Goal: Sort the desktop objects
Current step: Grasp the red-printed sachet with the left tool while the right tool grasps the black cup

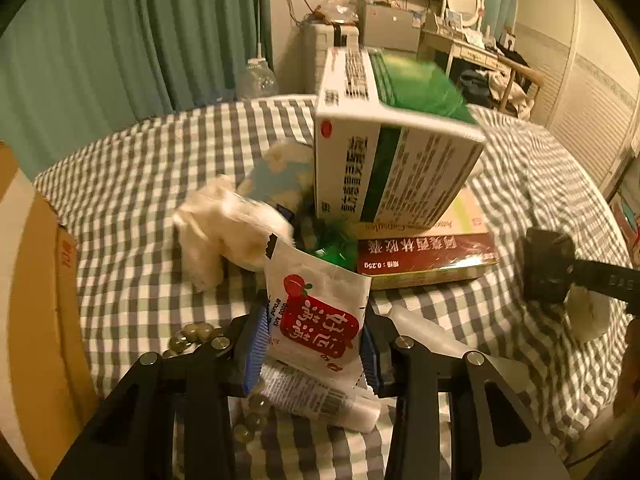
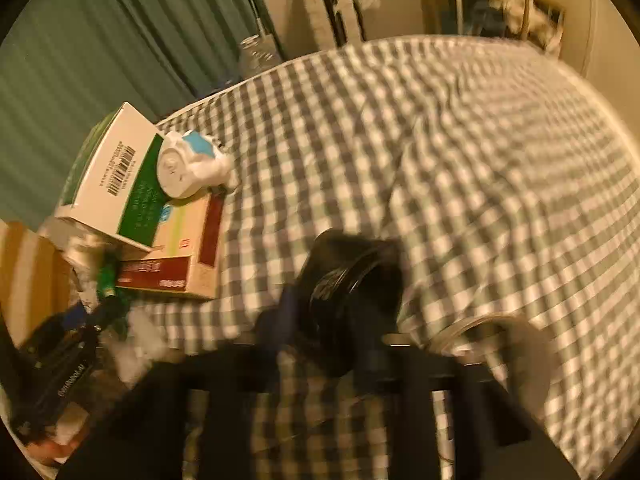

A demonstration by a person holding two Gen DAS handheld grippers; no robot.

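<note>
My left gripper (image 1: 313,350) is low in the left wrist view. Its blue pads (image 1: 254,344) press on both sides of a white sachet (image 1: 316,312) with a red label, which stands upright between them. My right gripper (image 2: 332,332) is blurred in the right wrist view and shut on a black wristwatch (image 2: 348,292). The left wrist view shows the same watch (image 1: 548,266) at the right, strap trailing to the edge. A white-and-green medicine box (image 1: 384,152) leans on a red-and-beige box (image 1: 424,258).
A checked cloth (image 1: 140,168) covers the table. A white plush toy (image 1: 228,228), a blue-and-white toy (image 2: 192,164), green netting (image 1: 334,250), a bead bracelet (image 1: 192,336) and a tube (image 1: 320,398) lie around the sachet. A cardboard box (image 1: 36,300) stands at the left.
</note>
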